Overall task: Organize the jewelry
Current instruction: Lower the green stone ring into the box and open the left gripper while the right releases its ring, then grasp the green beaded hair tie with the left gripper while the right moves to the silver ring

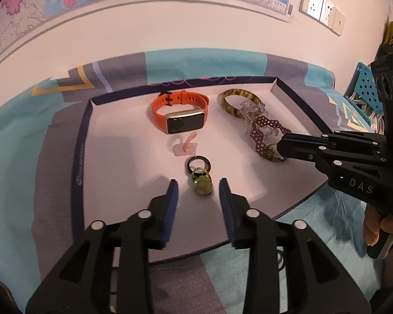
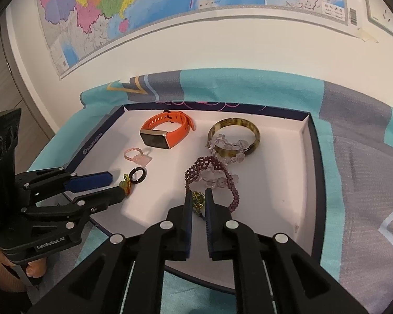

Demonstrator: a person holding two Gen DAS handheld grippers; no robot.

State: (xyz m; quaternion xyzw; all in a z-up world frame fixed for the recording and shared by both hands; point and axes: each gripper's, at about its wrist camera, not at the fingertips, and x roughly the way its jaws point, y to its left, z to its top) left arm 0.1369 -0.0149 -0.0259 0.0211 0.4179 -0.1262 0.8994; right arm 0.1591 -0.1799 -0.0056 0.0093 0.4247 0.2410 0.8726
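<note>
A white tray with a dark rim (image 1: 78, 141) (image 2: 311, 157) holds the jewelry. My left gripper (image 1: 198, 185) (image 2: 118, 184) is open, its fingers on either side of a green stone ring (image 1: 202, 186) that lies against a black ring (image 1: 198, 166) (image 2: 139, 175). My right gripper (image 2: 198, 198) (image 1: 281, 147) is shut on a green and gold ring (image 2: 198, 200) (image 1: 272, 153) at the near end of a purple beaded bracelet (image 2: 209, 175) (image 1: 262, 133). An orange smartwatch (image 1: 182, 113) (image 2: 165, 130), a striped bangle (image 1: 238, 102) (image 2: 234, 136) and a pink ring (image 1: 187, 145) (image 2: 133, 154) lie farther back.
A clear crystal bracelet (image 2: 228, 146) (image 1: 250, 110) lies over the bangle. The tray sits on a teal and grey cloth (image 1: 18, 157) (image 2: 359, 157). A wall with a map (image 2: 144, 13) stands behind. A blue perforated object (image 1: 366, 89) is at the right.
</note>
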